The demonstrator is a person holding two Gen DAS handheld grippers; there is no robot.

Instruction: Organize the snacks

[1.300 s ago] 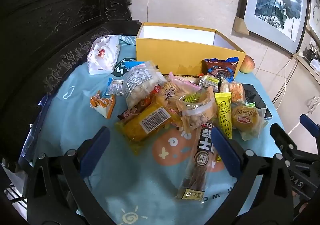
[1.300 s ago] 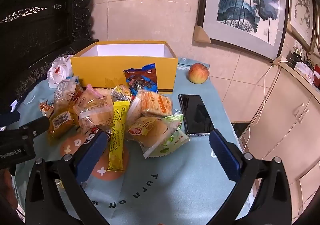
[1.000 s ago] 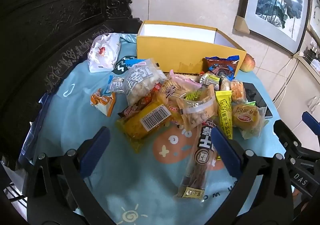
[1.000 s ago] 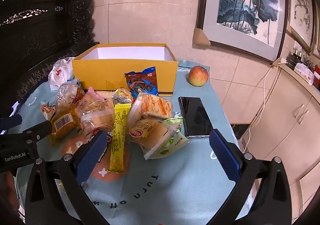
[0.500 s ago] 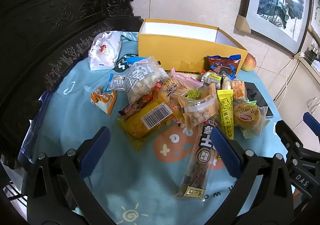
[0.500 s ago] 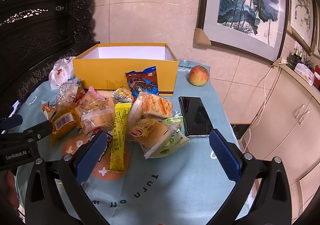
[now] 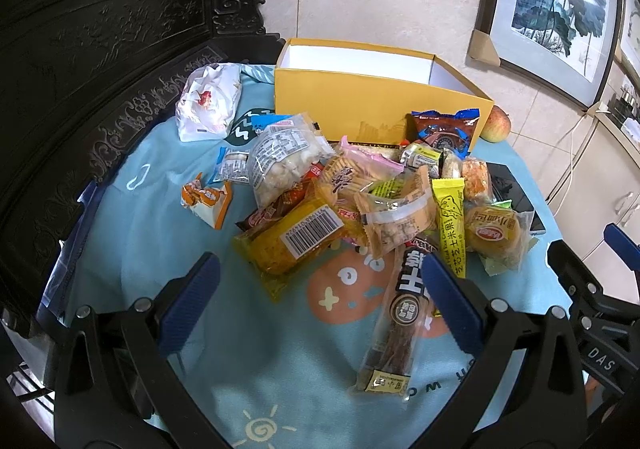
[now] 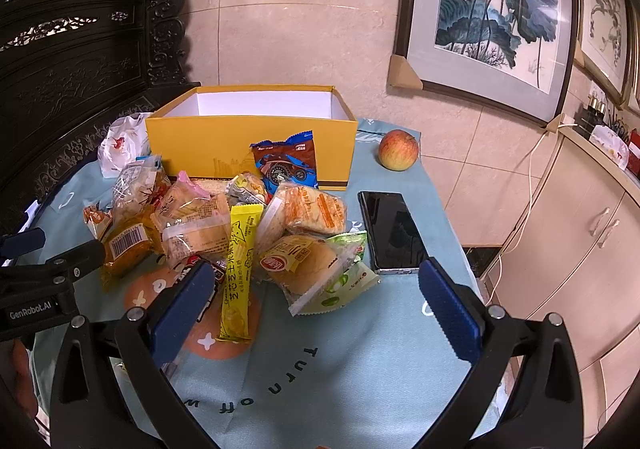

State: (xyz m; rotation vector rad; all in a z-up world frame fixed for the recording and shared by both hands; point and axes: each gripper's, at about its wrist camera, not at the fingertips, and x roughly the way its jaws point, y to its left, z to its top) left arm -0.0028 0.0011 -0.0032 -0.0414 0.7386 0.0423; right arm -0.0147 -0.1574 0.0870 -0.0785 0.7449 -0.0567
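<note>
Covering the table is a light blue cloth (image 8: 360, 349), on which a heap of wrapped snacks (image 7: 360, 201) is piled in front of a yellow box (image 8: 248, 141). The box is seen open at the top, with a white interior, and nothing can be made out inside it from either view. A brown and blue packet (image 8: 286, 165) is propped upright against the box's front wall. A yellow stick packet (image 8: 238, 269) is laid lengthwise at the near edge of the heap, and a long dark stick packet (image 7: 400, 321) is stretched toward the left gripper (image 7: 320, 289). A packet with a barcode label (image 7: 296, 241) is found on the heap's left side, and a round bun in clear wrap (image 8: 308, 265) on its right. A white plastic bag (image 7: 208, 101) is set apart to the left of the box. An apple (image 8: 398, 149) is placed just right of the box, and a black phone (image 8: 392, 229) is laid flat beside the buns. The left gripper is held above the cloth with its jaws spread wide and nothing between them. The right gripper (image 8: 316, 297) is likewise held released and unloaded, short of the heap.
</note>
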